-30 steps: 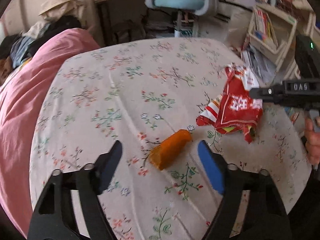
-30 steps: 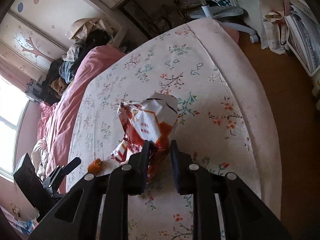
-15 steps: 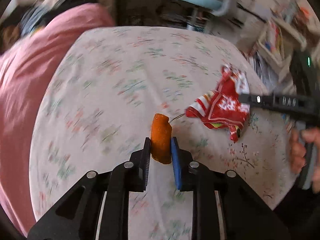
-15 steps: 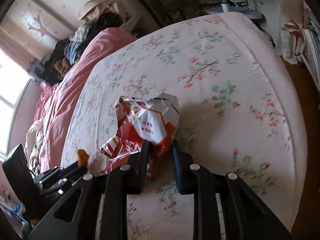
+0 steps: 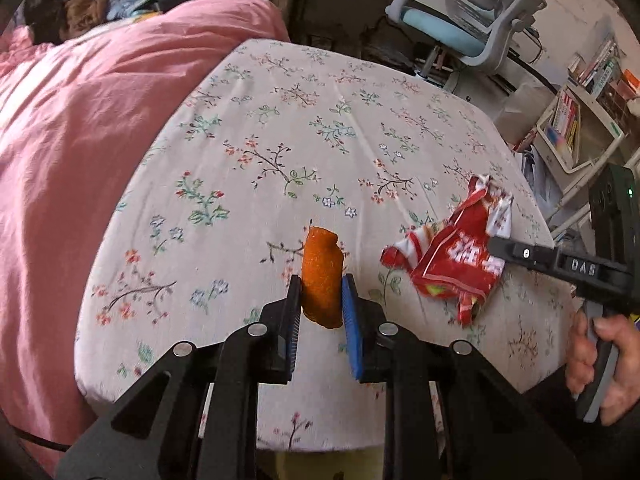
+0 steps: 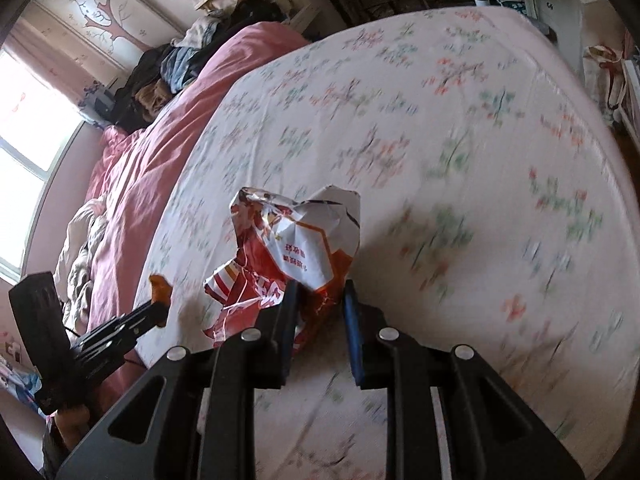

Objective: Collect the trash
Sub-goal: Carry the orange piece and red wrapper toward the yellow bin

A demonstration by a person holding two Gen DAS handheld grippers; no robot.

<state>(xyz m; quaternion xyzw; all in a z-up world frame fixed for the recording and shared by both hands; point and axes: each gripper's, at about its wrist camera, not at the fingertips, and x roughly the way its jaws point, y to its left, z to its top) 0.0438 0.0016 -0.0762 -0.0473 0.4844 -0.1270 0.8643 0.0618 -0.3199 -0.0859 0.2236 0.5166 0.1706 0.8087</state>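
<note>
The left gripper [image 5: 321, 300] has just been closing, and its two pads now pinch the orange peel [image 5: 321, 276] between them, the gap no wider than the peel itself; the peel stands nearly upright, its top poking out toward twelve o'clock past the fingertips [image 5: 349, 300], lifted clear of the floral sheet [image 5: 280, 140] as far as I can judge; from the right wrist view the same peel [image 6: 160, 289] shows at nine o'clock, sticking up from the tip of that gripper [image 6: 154, 314].

The right gripper [image 6: 320, 300] is nearly closed on the red wrapper [image 6: 296, 248]; its pads clamp the crumpled lower edge, and the rest of the wrapper billows out toward twelve and ten o'clock above the fingers [image 6: 352, 312]; in the left wrist view the wrapper [image 5: 452, 260] hangs at three o'clock from the peel, near it but not touching, with the right gripper [image 5: 500, 248] biting its right edge and a hand [image 5: 600, 364] on the grip at four o'clock.

A pink quilt [image 5: 100, 140] lies along the sheet at nine to ten o'clock; a chair [image 5: 472, 20] stands past the bed at one o'clock.
</note>
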